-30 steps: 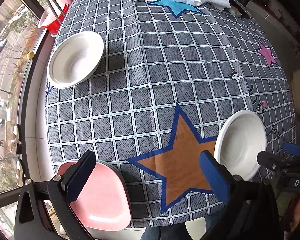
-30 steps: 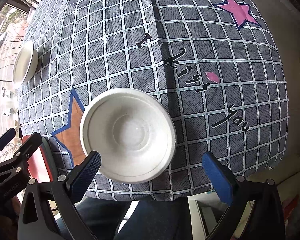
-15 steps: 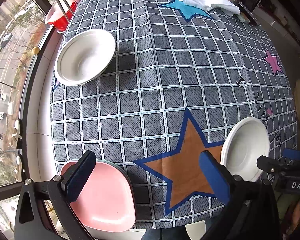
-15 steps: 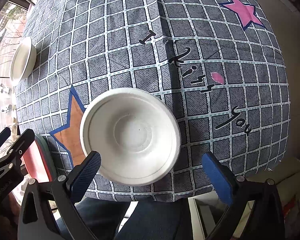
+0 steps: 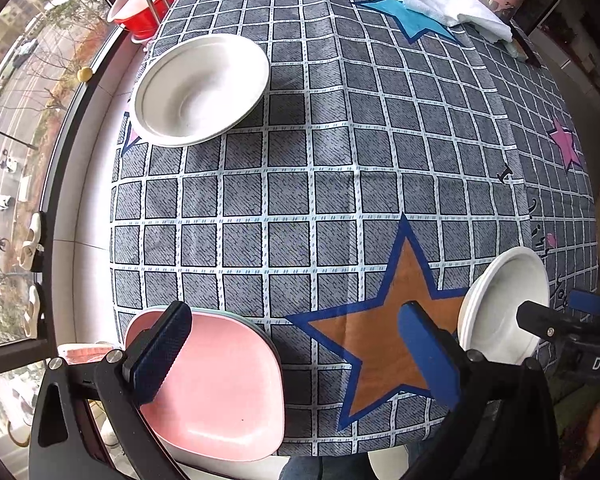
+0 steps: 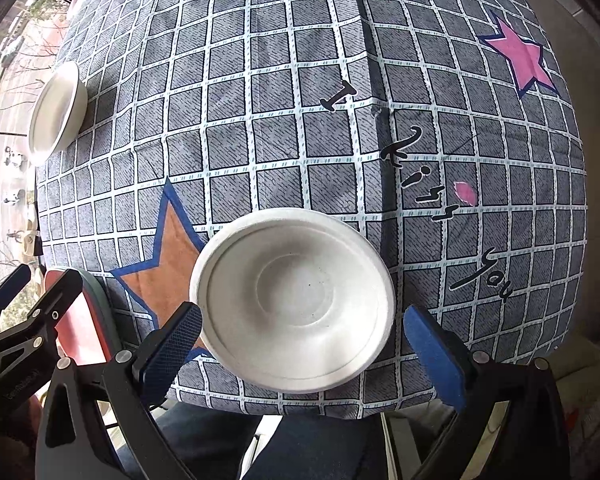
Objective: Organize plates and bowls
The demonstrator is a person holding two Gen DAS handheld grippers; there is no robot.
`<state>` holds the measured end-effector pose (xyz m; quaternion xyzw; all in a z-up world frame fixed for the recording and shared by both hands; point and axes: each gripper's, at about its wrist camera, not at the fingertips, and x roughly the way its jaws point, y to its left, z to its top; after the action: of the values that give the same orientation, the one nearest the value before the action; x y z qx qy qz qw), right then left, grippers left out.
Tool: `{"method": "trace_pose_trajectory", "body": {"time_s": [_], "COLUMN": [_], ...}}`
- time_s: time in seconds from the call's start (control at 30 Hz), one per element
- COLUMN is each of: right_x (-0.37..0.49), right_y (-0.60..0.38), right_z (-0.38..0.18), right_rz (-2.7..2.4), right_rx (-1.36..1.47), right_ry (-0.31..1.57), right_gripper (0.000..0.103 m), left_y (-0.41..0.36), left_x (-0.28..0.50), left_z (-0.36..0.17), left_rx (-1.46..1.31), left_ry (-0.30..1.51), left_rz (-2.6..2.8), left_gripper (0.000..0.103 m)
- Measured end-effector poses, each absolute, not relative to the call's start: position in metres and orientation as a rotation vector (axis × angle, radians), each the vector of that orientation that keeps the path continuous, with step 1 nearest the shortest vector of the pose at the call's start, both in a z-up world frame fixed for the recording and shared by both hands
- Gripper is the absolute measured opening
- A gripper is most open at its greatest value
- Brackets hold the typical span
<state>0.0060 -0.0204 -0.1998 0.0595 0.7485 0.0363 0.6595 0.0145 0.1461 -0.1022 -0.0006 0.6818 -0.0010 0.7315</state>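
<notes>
Both claws wide, left claw (image 5: 296,354) over pink plate (image 5: 224,392) at near surface (image 5: 300,208) edge; right claw (image 6: 300,344) over white bowl (image 6: 294,304); open middle.

— What do you have in front of you?

— You have two white bowls and a pink plate. The near white bowl (image 6: 294,300) sits upright at the front edge of the surface, partly over the orange star print, its shallow ringed well bare.

— And the others?

— Your far white bowl (image 5: 200,90) sits upright near the window-side edge, well apart from the first. The pink plate (image 5: 220,388) is squarish with rounded corners; it lies flat on a grey-green plate (image 5: 266,330) at the front left corner, overhanging the edge.
</notes>
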Motion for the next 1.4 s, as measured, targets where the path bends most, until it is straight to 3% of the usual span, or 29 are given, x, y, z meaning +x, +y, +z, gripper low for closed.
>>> {"method": "trace_pose_trajectory", "body": {"time_s": [0.27,0.6,1.07,1.2,1.27,1.33,1.37,1.4], "right_x": [0.027,0.090,0.189,0.203,0.208,0.209,0.208,0.208], "right_y": [0.000,0.065,0.182,0.200,0.206,0.218,0.230,0.234], "right_z": [-0.199,-0.191,-0.215,-0.228,-0.233,-0.237,-0.241,-0.242], "right_rz": [0.133,0.260,0.342,0.333,0.343,0.356,0.356,0.367], "right_rx": [0.097,-0.009,0.008,-0.009,-0.004,-0.009,-0.020,-0.022], "right_ry": [1.694,1.653,1.602,1.602,1.603,1.598,1.597,1.597], "right_gripper": [0.102,0.102,0.102,0.102,0.102,0.101,0.099,0.091], "left_y": [0.164,0.240,0.300,0.308,0.311,0.311,0.310,0.310], "left_x": [0.026,0.089,0.167,0.180,0.184,0.187,0.189,0.189], "left_z": [-0.106,-0.101,-0.140,-0.159,-0.168,-0.175,-0.178,-0.181], "left_rx": [-0.051,-0.108,-0.084,-0.076,-0.052,-0.066,-0.072,-0.075], "left_ry": [1.518,1.438,1.417,1.453,1.464,1.485,1.495,1.503], "left_rz": [0.029,0.201,0.272,0.257,0.259,0.233,0.219,0.207], "left_gripper": [0.103,0.103,0.101,0.090,0.079,0.056,0.052,0.047]}}
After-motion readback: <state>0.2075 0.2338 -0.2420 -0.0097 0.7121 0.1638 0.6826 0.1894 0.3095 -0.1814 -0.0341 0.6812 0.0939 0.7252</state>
